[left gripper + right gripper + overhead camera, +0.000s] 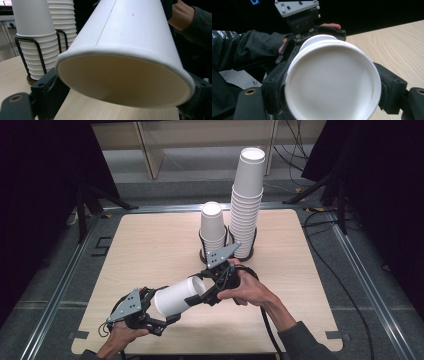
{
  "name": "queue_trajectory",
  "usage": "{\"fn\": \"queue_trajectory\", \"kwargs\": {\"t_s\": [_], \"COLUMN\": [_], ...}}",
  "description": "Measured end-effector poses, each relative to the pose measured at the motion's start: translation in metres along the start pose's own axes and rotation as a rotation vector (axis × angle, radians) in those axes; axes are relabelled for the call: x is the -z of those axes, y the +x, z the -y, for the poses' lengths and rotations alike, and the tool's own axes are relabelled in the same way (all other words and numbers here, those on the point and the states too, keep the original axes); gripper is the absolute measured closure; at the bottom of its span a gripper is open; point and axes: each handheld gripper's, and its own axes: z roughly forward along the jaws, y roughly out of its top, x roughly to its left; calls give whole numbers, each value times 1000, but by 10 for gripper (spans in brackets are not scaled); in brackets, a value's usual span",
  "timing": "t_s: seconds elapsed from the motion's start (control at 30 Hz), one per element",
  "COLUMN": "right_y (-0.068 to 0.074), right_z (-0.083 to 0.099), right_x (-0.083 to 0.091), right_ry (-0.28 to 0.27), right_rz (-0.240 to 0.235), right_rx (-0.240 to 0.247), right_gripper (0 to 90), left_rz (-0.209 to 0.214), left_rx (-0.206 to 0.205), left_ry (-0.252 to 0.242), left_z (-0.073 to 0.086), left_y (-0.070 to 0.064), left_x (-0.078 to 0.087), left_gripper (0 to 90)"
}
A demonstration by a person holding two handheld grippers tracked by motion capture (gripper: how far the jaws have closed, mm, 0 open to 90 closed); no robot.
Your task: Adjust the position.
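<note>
A white paper cup (176,296) lies sideways above the table (150,250) — the left gripper (159,306) clamps its rim end; the right gripper (204,292) clamps its base. Two cup stacks (245,205) stand behind — well apart.

My table (150,245) has a light wood-grain top with rounded corners. It sits within a metal frame (60,290) whose rails run along the left, right and far edges. The floor (370,285) around it is grey. Black cables (325,265) trail across the floor on the right and gather behind the far edge. A pale wooden shelf unit (150,150) stands against the back, raised on an upright panel. Black drapes (40,180) hang to the left and right, and tripod legs (82,212) stand before them. Light falls evenly on the tabletop; the surroundings stay dark.
</note>
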Motion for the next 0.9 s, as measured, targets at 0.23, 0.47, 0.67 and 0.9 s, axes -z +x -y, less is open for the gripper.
{"fn": "queue_trajectory", "kwargs": {"t_s": [0.23, 0.47, 0.67, 0.9], "right_y": [0, 1, 1, 1], "right_z": [0, 0, 0, 2], "right_x": [1, 0, 0, 2], "right_ry": [3, 7, 8, 25], "right_rz": [-10, -18, -20, -22], "right_rx": [3, 10, 12, -10], "right_gripper": [255, 255, 255, 257], "left_rz": [15, 24, 32, 38], "left_rx": [15, 54, 60, 36], "left_ry": [-14, -43, -45, -33], "left_z": [0, 0, 0, -1], "left_y": [-1, -1, -1, 0], "left_x": [0, 0, 1, 2], "left_gripper": [99, 64, 75, 111]}}
